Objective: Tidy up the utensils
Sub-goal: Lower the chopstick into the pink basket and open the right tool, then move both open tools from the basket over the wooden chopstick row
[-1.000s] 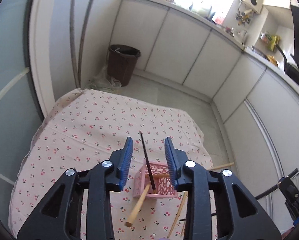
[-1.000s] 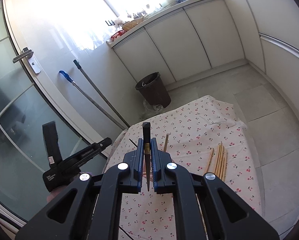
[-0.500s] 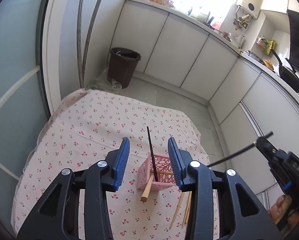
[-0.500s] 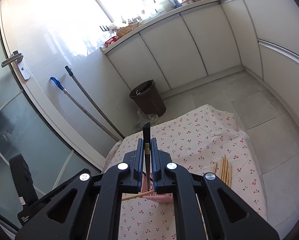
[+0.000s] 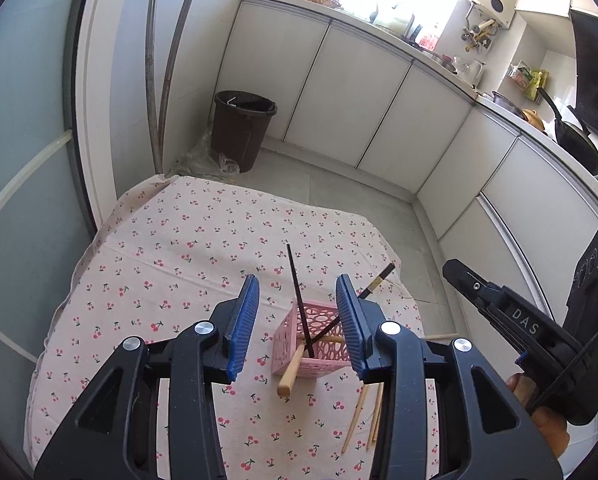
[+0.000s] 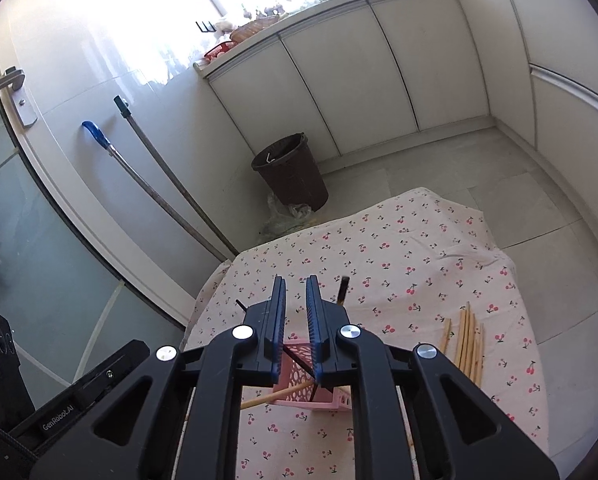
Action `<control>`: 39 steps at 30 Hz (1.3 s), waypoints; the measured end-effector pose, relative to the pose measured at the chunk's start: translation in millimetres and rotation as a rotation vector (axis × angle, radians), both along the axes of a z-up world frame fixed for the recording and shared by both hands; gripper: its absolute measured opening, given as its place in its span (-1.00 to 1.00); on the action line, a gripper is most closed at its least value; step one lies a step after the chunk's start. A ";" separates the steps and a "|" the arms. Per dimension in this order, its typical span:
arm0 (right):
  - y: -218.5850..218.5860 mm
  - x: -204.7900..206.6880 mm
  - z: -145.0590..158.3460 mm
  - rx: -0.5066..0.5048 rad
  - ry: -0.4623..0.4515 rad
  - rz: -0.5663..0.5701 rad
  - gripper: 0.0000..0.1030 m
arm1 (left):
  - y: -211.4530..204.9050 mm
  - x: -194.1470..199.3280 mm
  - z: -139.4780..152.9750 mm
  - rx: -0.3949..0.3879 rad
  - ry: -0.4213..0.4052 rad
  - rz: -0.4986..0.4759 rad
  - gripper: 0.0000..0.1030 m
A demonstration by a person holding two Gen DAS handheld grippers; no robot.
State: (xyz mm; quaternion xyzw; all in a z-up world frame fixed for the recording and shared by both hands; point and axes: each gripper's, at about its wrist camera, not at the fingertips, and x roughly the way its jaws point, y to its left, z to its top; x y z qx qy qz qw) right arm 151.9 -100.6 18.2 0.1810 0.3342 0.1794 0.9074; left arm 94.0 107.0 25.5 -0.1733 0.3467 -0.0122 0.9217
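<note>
A pink lattice basket (image 5: 319,360) stands on the cherry-print tablecloth (image 5: 179,248). It holds two black chopsticks (image 5: 295,288) and a wooden-handled utensil (image 5: 289,378) that leans out over its near rim. My left gripper (image 5: 297,284) hovers above it, open and empty. My right gripper (image 6: 295,284) is over the basket (image 6: 295,382) with its jaws opening to a narrow gap and nothing pressed between them. One black chopstick (image 6: 344,290) stands free just right of its fingers. Several loose wooden chopsticks (image 6: 465,344) lie on the cloth to the right.
A dark waste bin (image 5: 241,132) stands on the floor beyond the table, with two mop poles (image 5: 167,80) against the wall to its left. White cabinets line the far wall and the right side. The table's right edge (image 5: 403,280) is close to the basket.
My right gripper moved in over the basket and let go of the black chopstick, which now stands in the basket. The left gripper stayed almost still.
</note>
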 end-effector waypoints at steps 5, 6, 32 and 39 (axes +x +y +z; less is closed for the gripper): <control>0.2 -16.9 3.5 -0.064 -0.017 0.007 -0.63 | -10.6 -3.8 1.5 0.024 -0.009 -0.016 -0.22; 0.0 -20.9 3.6 -0.079 -0.021 0.009 -0.61 | -14.5 -5.6 1.8 0.039 -0.013 -0.021 -0.21; -68.8 -83.7 -26.5 -0.238 0.025 -0.156 0.65 | -77.7 -32.9 -24.5 0.213 0.004 -0.118 0.61; -96.2 -78.5 -36.2 -0.159 0.106 -0.197 0.83 | -92.4 -31.6 -36.2 0.241 0.043 -0.173 0.86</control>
